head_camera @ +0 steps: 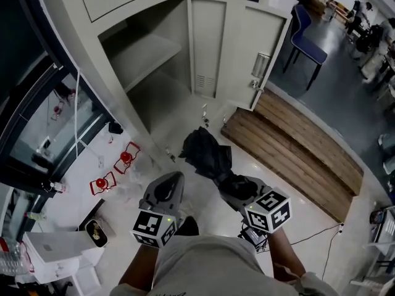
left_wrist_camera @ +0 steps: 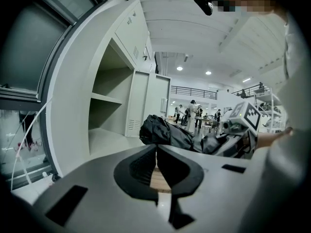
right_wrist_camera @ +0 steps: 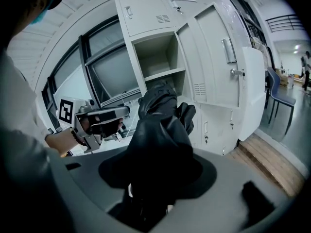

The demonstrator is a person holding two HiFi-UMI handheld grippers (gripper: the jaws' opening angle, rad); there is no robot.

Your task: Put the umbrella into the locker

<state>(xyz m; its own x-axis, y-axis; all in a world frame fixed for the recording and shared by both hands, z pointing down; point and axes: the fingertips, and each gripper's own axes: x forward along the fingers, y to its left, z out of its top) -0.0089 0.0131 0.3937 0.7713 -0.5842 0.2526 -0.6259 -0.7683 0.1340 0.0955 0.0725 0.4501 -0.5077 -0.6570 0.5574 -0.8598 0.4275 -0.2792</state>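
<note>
A wide hall with a glossy pale floor (head_camera: 185,119) is seen, lined by a bank of grey-white metal lockers. One locker (head_camera: 154,60) stands open, its door (head_camera: 237,42) swung outward and a shelf dividing the inside.

The umbrella (head_camera: 207,156), black and folded into a loose bundle, is held above the floor just in front of the open locker and outside it. Its far end is pointed toward the open compartment. Its near end is clamped in the right gripper (head_camera: 237,190), whose jaws are spread wide around the fabric, which fills the space between them in the right gripper view.

The left gripper (head_camera: 165,190) is held just beside the right one, apart from the umbrella. Its jaws are brought together at the tips with nothing between them.

A low wooden platform (head_camera: 296,147) is laid on the floor beside the locker door. A blue chair (head_camera: 308,42) is placed beyond it. Small red objects (head_camera: 126,158) are scattered on the floor near the window.
</note>
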